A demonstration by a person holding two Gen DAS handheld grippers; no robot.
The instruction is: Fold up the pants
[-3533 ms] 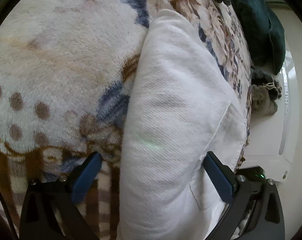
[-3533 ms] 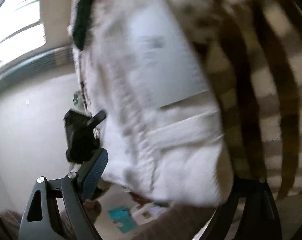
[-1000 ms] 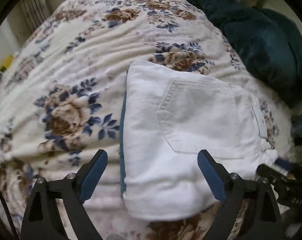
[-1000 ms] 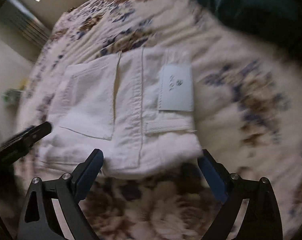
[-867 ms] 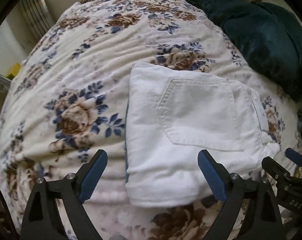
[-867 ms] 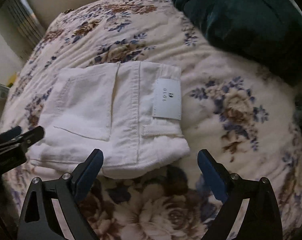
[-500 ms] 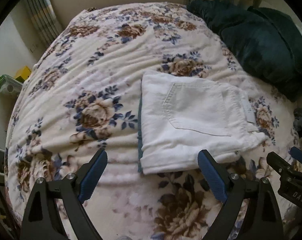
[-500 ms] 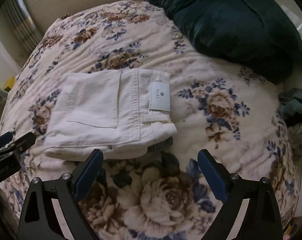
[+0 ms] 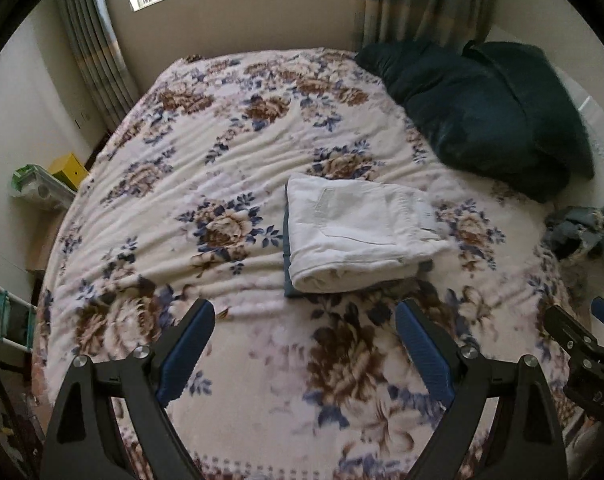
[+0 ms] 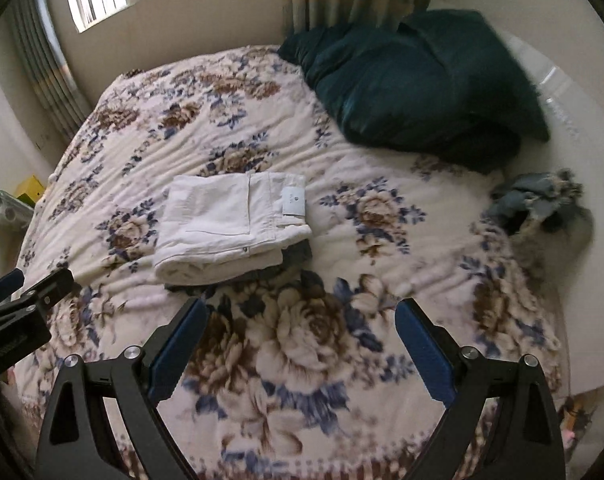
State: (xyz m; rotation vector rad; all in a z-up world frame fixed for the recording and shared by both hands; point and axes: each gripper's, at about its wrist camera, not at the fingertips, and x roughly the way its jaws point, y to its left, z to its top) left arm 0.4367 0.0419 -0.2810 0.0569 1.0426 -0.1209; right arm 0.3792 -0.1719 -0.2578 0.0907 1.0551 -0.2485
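The white pants (image 9: 357, 232) lie folded into a compact rectangle on the floral blanket (image 9: 222, 152), on top of a folded grey-blue garment (image 9: 286, 248) that shows at its edges. They also show in the right wrist view (image 10: 230, 224), back pocket and label up. My left gripper (image 9: 305, 344) is open and empty, held well back from the pants above the bed's near part. My right gripper (image 10: 300, 342) is open and empty too, at a like distance. Each gripper shows at the edge of the other's view.
Dark green pillows (image 9: 485, 112) lie at the back right of the bed. A crumpled grey-blue garment (image 9: 581, 232) sits at the right edge. A window and curtains (image 9: 413, 0) are behind. A yellow box (image 9: 68, 166) and clutter stand left of the bed.
Both grippers have pulled back and up from the folded pants, so the whole bed and room have come into view. The pants lie still, released.
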